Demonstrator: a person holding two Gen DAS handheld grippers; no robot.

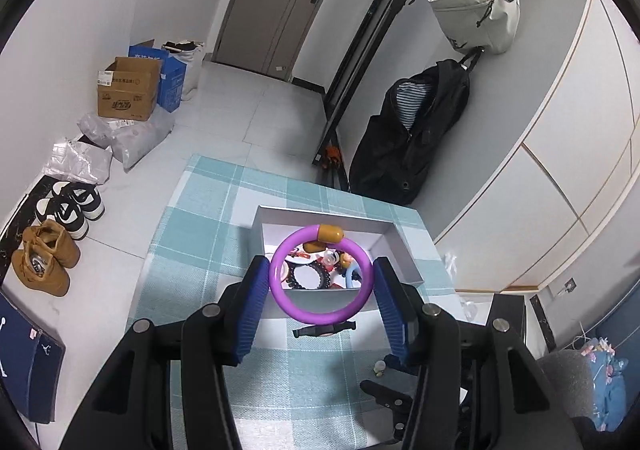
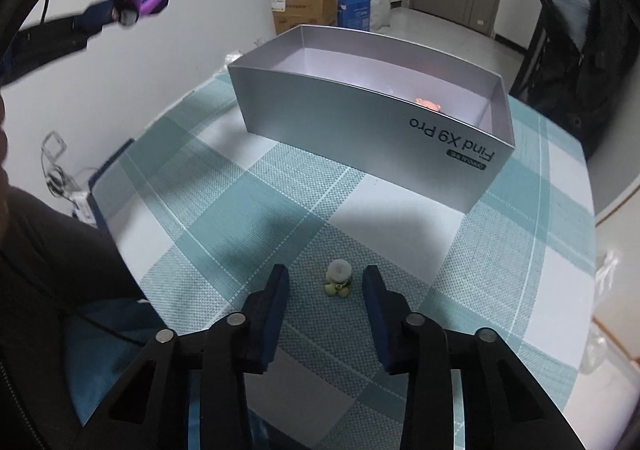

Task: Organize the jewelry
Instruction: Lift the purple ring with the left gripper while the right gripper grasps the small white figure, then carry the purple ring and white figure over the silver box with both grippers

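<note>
My left gripper (image 1: 320, 282) pinches one purple plastic bangle with an amber bead (image 1: 320, 274) above the open silver cardboard box (image 1: 404, 250), ready to drop among roughly four trinkets inside. My right gripper (image 2: 325, 290), fingers apart, straddles one small green-white charm (image 2: 339, 279) on the checked tablecloth (image 2: 240, 210).

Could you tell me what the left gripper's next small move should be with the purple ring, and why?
Probably lower it a little and open. The left gripper holds the purple ring between its fingers, seemingly above the open silver box, where other jewelry already lies. The right wrist view shows the ring well above the table, so dropping from there might bounce it out.
</note>
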